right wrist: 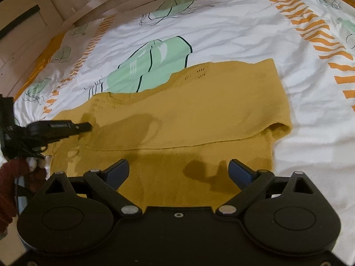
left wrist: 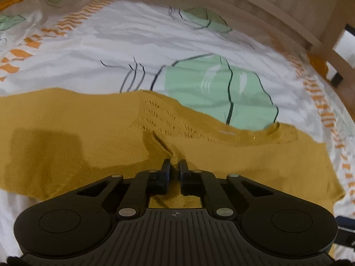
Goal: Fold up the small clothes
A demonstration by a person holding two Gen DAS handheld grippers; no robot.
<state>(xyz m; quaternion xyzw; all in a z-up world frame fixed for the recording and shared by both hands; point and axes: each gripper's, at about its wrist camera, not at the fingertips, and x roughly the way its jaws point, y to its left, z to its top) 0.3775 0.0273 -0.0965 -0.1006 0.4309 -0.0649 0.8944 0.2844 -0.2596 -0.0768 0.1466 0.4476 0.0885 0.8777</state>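
A mustard-yellow knitted garment (right wrist: 188,115) lies spread on the patterned bed cover, with one part folded over along a seam across its middle. In the left wrist view the garment (left wrist: 88,133) fills the middle. My left gripper (left wrist: 174,166) is shut, pinching a ridge of the yellow fabric between its black fingers. The same left gripper shows in the right wrist view (right wrist: 87,126) at the garment's left edge. My right gripper (right wrist: 178,170) is open and empty, hovering over the near part of the garment.
The bed cover (right wrist: 221,33) is white with green shapes and orange stripes. A wooden bed frame (left wrist: 288,11) runs along the far side. Wooden floor (right wrist: 17,51) shows at the left of the right wrist view.
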